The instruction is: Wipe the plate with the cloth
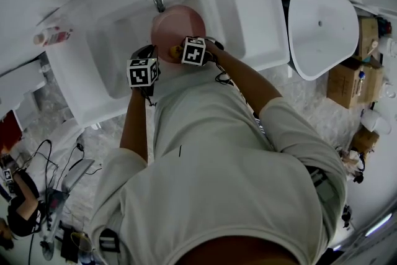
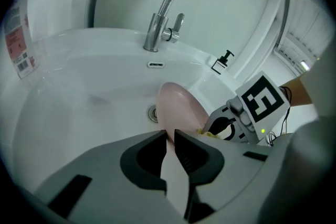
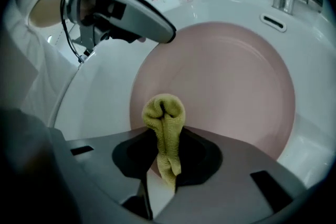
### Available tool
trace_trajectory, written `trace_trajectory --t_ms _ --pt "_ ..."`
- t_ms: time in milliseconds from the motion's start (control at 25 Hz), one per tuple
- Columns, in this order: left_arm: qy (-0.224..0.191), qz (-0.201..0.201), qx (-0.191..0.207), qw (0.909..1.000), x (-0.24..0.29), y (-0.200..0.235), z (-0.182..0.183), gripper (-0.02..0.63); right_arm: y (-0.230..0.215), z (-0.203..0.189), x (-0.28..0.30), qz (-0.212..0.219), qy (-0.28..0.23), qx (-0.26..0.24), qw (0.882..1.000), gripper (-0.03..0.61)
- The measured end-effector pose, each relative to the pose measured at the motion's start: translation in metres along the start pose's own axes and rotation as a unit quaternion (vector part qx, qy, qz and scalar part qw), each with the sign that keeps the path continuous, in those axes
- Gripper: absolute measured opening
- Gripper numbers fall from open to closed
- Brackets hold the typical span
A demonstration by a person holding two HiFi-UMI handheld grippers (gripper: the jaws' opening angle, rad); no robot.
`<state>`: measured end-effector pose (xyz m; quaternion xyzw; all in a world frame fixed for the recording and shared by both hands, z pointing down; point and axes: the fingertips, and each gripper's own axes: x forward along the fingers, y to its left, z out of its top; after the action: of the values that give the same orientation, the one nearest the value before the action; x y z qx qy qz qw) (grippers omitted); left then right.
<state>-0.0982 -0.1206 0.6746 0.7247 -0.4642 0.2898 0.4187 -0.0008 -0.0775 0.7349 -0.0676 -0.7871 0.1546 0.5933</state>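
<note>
Plate, pink, tilted over sink basin; left hand-held gripper pinches its rim. Right hand-held gripper clamps bunched yellow cloth, tip at plate's near edge; contact we cannot tell. We judge: hold rim firm, press cloth onto face, sweep edge to edge.
</note>
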Motion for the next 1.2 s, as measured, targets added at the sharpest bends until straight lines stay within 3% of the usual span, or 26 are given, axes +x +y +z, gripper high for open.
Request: trace_trajectory --t_ms 200,440,560,680,840,1000,1200 --pt "0.000 -0.009 -0.003 1.0000 0.003 -0.004 -0.004 0.060 -0.011 -0.024 0.005 -0.007 0.020 0.032 0.999 0.081" --pt "0.000 -0.015 0.053 0.9985 0.007 -0.016 0.001 0.057 -0.037 -0.044 -0.004 -0.030 0.039 0.120 0.992 0.081" --pt "0.000 -0.024 0.062 0.9978 0.008 -0.021 0.004 0.051 -0.056 -0.042 -0.009 -0.050 0.003 0.170 0.984 0.081" --pt "0.003 -0.030 0.070 0.9971 0.010 -0.026 0.005 0.051 -0.079 -0.046 -0.020 -0.080 -0.020 0.232 0.969 0.081" --pt "0.005 -0.037 0.076 0.9965 0.013 -0.032 0.004 0.049 -0.114 -0.052 -0.036 -0.113 -0.051 0.316 0.941 0.081" --pt "0.010 -0.040 0.092 0.9949 0.014 -0.034 0.004 0.046 -0.151 -0.050 -0.054 -0.156 -0.080 0.361 0.916 0.081" --pt "0.015 -0.041 0.129 0.9907 0.014 -0.036 0.002 0.017 -0.175 -0.035 -0.063 -0.167 -0.106 0.376 0.905 0.081"
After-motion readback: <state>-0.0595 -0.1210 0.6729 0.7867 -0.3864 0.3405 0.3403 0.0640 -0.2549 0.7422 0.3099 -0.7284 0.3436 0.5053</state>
